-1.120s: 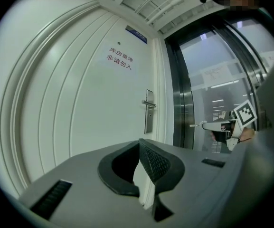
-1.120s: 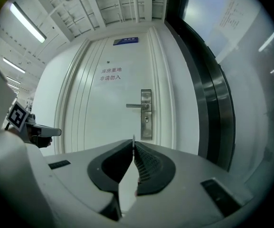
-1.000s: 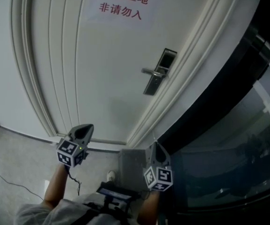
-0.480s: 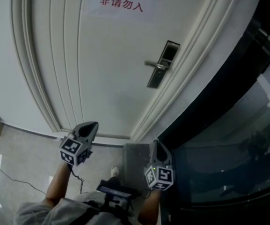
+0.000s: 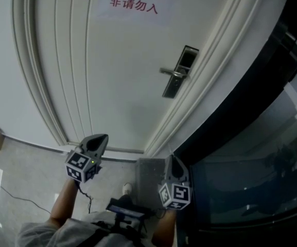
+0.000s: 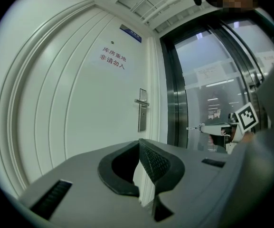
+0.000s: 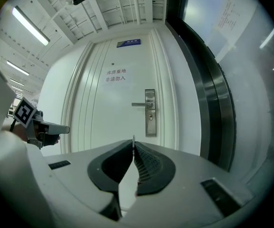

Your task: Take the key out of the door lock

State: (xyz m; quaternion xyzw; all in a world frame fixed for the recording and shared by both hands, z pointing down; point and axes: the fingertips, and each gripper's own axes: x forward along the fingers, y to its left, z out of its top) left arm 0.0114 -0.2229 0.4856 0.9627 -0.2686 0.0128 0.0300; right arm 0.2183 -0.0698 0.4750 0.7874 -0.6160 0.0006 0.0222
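Door lock (image 5: pixel 176 78) well ahead of both my grippers. Left gripper (image 5: pixel 103 137) clamped shut, empty. Right gripper (image 5: pixel 170 158) pinching thin key (image 7: pixel 133 139) at tips.

Key too small to ID at door lock (image 7: pixel 149 112); sign (image 5: pixel 133 6) top cut off, head view.

Both of my arms hang low at the near edge of the head view, bare forearms reaching up and away from my body. My left gripper (image 5: pixel 102 137) sits a little farther out than my right gripper (image 5: pixel 171 159), the two well apart and side by side, noses pointing ahead. The left marker cube (image 5: pixel 80 166) is tilted on a corner; the right marker cube (image 5: pixel 174 195) faces me more squarely. Both pairs of jaws meet at the tips.
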